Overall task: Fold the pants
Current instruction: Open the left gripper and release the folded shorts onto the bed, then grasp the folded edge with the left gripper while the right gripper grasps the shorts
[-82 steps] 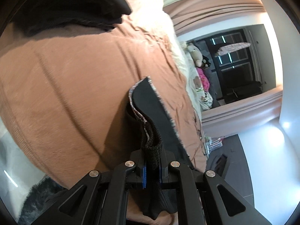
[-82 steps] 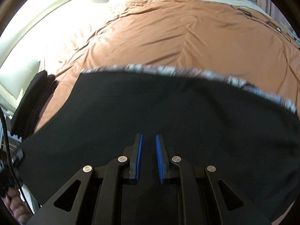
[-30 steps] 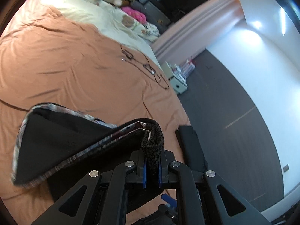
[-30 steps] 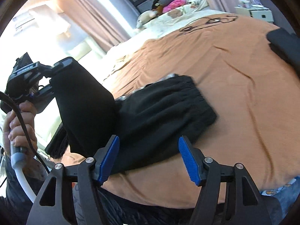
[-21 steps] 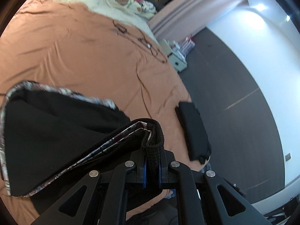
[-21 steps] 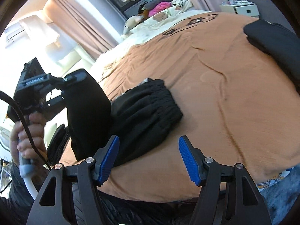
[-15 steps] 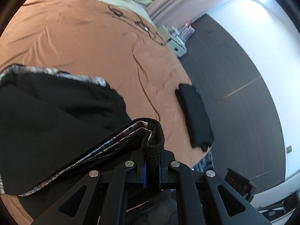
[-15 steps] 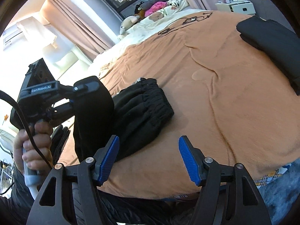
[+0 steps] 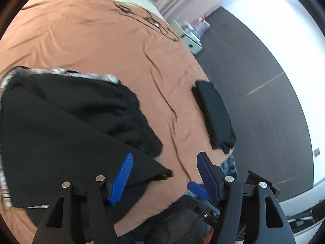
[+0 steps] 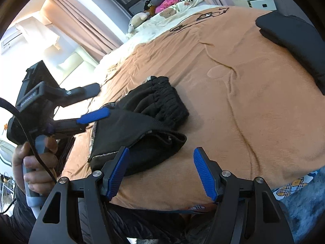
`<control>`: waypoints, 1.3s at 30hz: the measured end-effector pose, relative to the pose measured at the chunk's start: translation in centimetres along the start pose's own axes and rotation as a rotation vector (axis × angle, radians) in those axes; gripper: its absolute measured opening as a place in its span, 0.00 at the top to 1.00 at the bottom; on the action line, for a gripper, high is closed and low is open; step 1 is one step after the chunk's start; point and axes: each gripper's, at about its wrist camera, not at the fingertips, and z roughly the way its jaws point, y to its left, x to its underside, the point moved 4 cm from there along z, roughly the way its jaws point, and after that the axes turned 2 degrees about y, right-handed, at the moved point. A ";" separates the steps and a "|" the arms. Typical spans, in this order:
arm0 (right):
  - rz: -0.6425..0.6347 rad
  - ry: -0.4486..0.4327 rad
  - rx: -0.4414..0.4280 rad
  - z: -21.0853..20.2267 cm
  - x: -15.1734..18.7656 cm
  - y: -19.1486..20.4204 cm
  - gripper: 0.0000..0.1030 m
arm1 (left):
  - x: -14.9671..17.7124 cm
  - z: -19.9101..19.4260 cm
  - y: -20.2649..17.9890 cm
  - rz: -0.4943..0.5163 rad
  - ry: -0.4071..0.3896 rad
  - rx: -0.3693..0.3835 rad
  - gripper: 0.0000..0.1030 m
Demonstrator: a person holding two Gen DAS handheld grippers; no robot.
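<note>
Left gripper [image 9: 163, 174] had just opened its jaws, letting go of the black pants [image 9: 67, 126]; half a second earlier it was clamped on the cuff. Folded layer now lay over the waistband half on the orange bedspread [image 9: 91, 40], so this fold looked done. Right gripper [image 10: 160, 172] hovered open, empty, near the pants. Another folded black garment [image 9: 215, 118] lay toward the bed edge; dark floor and curtains beyond.

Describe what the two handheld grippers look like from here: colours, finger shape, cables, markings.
Both the left gripper and the right gripper have matte black angular linkage arms with triangular cut-outs and silver pivot screws. Their fingers carry ribbed blue pads. In the right wrist view, the left gripper has a boxy black body with pale lettering too blurred to read, a black cable and a light grey handle.
</note>
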 end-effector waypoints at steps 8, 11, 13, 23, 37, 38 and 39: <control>-0.016 0.035 0.024 1.9 0.5 0.7 0.37 | 0.2 -4.5 5.8 -0.091 -0.078 -0.109 0.34; -0.015 0.042 0.030 2.4 0.6 0.8 0.37 | 1.1 -6.2 8.2 -0.127 -0.101 -0.144 0.34; -0.018 0.045 0.043 2.7 0.6 0.8 0.37 | 1.7 -7.5 9.9 -0.152 -0.111 -0.165 0.34; -0.008 0.045 0.073 3.8 0.6 1.2 0.37 | 3.9 -11.2 16.2 -0.240 -0.134 -0.239 0.34; -0.001 0.061 0.113 4.3 0.7 0.8 0.37 | 5.5 -8.9 21.5 -0.249 -0.044 -0.220 0.34; 0.000 0.062 0.115 4.3 0.7 0.7 0.37 | 5.3 -8.8 21.5 -0.243 -0.044 -0.221 0.34; 0.000 0.064 0.117 4.3 0.7 0.7 0.37 | 5.1 -8.5 21.6 -0.230 -0.044 -0.227 0.34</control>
